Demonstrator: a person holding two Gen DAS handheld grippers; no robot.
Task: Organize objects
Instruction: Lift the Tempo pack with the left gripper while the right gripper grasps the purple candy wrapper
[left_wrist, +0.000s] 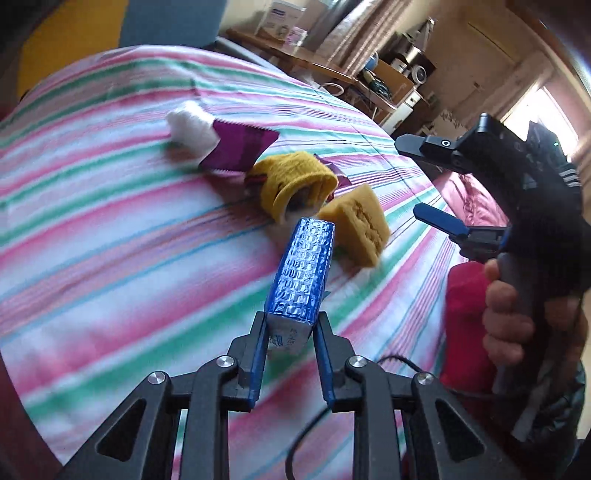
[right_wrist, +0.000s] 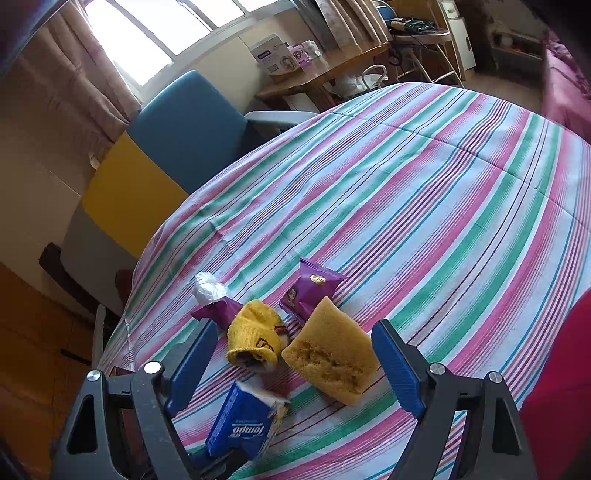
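Tissue pack (left_wrist: 301, 275), blue with embossed wrap, clamped at its near end between the blue pads of the left gripper (left_wrist: 291, 325); far end aimed toward 12 o'clock at the pile. Left gripper tilted steeply down toward the striped cloth (left_wrist: 110, 229), jaws closed tight on the pack's narrow sides. Whether the pack's far end touches the cloth cannot be told.

Right gripper (left_wrist: 424, 181) off at 3 o'clock in the left wrist view, held by a hand (left_wrist: 508, 317) wrapped around its handle, jaws spread wide and empty, pointing toward 9 o'clock at the pile. In the right wrist view, its fingers (right_wrist: 194, 365) straddling the pile from above, touching nothing.

Yellow sponge (right_wrist: 334, 360) just at 3 o'clock of the yellow sock (right_wrist: 255, 338), nearly touching. Purple snack packet (right_wrist: 310, 290) at 12 o'clock of the sponge. White wad (right_wrist: 208, 290) at 10 o'clock of the sock, beside a second purple wrapper (right_wrist: 216, 312).
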